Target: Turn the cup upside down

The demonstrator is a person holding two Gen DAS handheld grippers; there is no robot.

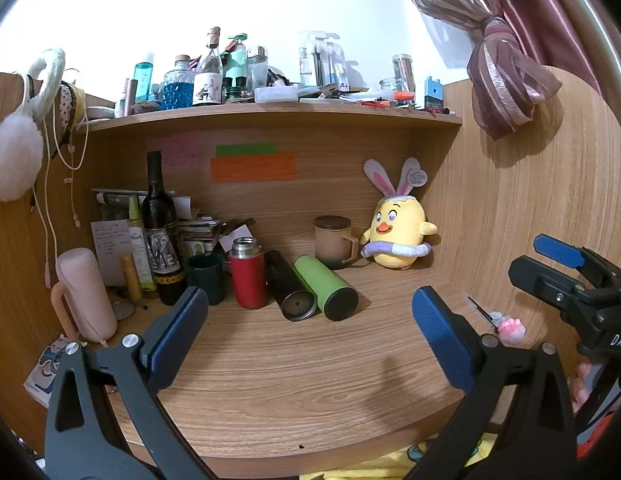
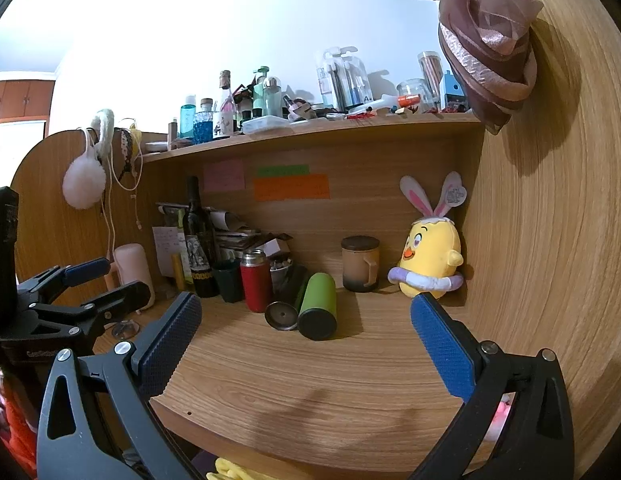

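- Two grippers over the wooden desk [image 1: 310,380], neither touching anything.
- left gripper [image 1: 310,320]: jaws spread wide, nothing between them, hovering above bare desk near the front edge.
- right gripper [image 2: 306,332]: jaws also spread wide, nothing held; seen from the left wrist view at far right.
- brown mug [image 1: 334,242] with dark lid on, upright, handle to the right, at the back of the desk, just beside the yellow chick plush [image 1: 398,236].
- green tumbler [image 1: 324,288] and black tumbler [image 1: 288,290] lying on their sides, touching each other, in front-left of the mug.
- red flask [image 1: 248,274] upright beside a dark green cup [image 1: 206,278]; wine bottle [image 1: 160,232] further left.
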